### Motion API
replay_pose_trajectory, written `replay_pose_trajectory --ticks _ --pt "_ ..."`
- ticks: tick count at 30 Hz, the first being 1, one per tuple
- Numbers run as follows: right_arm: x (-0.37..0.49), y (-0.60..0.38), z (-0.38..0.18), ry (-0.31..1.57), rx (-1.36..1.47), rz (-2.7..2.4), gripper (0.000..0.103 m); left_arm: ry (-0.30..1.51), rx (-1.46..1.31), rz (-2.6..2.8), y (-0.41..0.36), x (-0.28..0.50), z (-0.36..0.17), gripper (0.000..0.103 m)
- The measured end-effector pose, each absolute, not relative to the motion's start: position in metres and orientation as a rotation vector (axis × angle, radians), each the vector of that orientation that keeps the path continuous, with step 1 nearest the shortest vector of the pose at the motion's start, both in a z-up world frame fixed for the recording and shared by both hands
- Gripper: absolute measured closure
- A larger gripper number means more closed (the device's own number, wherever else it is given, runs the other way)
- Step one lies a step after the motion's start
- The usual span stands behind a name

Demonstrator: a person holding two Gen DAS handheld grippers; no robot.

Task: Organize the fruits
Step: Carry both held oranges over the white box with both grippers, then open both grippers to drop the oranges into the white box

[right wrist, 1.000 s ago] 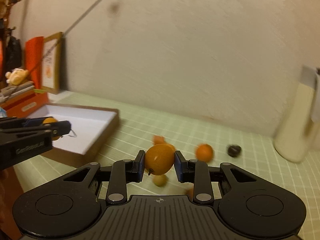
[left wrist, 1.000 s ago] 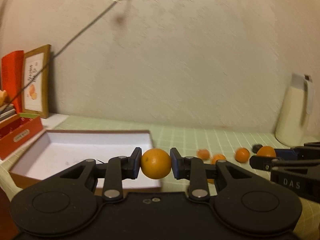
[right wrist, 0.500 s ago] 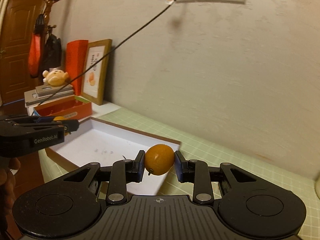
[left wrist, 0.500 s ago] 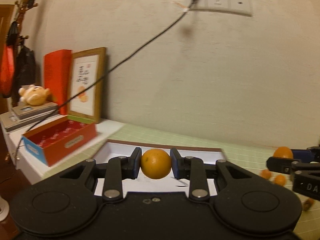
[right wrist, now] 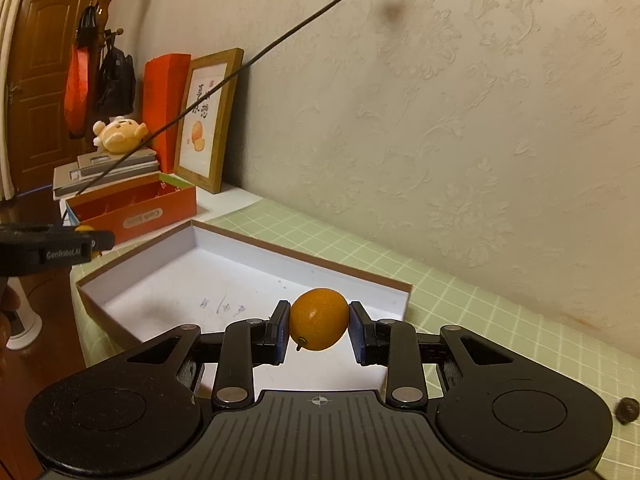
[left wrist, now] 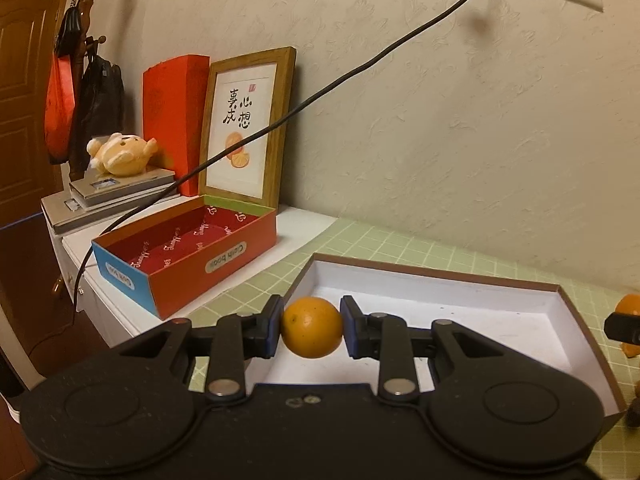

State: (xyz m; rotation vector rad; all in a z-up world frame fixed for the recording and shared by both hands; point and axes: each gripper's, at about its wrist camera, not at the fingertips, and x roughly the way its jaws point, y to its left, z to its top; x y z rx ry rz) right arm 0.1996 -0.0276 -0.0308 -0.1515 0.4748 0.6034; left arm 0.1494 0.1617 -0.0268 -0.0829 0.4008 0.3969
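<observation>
Left wrist view. Item: left gripper (left wrist: 311,328), fingers drawn in tight on a round orange fruit (left wrist: 311,327), both pads pressed against its sides. The fruit hangs above the near left corner of the white-lined shallow box (left wrist: 520,322), clear of the floor of the box. Brown outer rim; the box sits on a green checked tablecloth (left wrist: 400,248). At 10 o'clock from the fruit: an open red carton (left wrist: 192,258) with a blue end, on a white cabinet top. Behind the carton at 11 o'clock: a framed picture of an orange (left wrist: 246,128), a red upright packet (left wrist: 174,120), a plush toy (left wrist: 120,154) lying on stacked grey books. At 3 o'clock, at the frame edge: part of the other gripper with an orange piece above it.

Right wrist view. Item: right gripper (right wrist: 319,332), fingers closed in the same way on an oval orange fruit with a short stem (right wrist: 319,319), pads touching both sides. It is held over the near right part of the same box (right wrist: 168,296). At 9 o'clock: the left gripper's finger (right wrist: 56,246), an orange fruit partly seen behind it. At 4 o'clock: a small dark object (right wrist: 626,410) on the cloth, too small to identify.
</observation>
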Motion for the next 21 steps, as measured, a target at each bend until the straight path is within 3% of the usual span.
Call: replay_pose_trajectory --ticks 14,16,17,18,19,21 --pt "0.226 -0.026 -0.044 0.523 -0.128 0.602 0.072 0.433 -0.085 0.431 0.170 0.161 -0.038 0.081" --pt "0.230 -0.024 -0.047 0.534 -0.145 0.597 0.071 0.442 -0.091 0.443 0.171 0.161 -0.040 0.064" --pt "0.230 -0.025 -0.048 0.522 -0.148 0.568 0.066 0.427 -0.081 0.456 0.170 0.159 -0.040 0.024" --pt "0.230 -0.028 -0.048 0.505 -0.134 0.545 0.033 0.386 -0.058 0.482 0.166 0.155 -0.038 0.008" --pt "0.228 -0.032 -0.047 0.481 -0.117 0.535 0.011 0.337 -0.029 0.501 0.163 0.150 -0.035 0.006" --pt "0.226 -0.034 -0.043 0.460 -0.115 0.526 0.010 0.318 -0.028 0.480 0.160 0.146 -0.031 0.006"
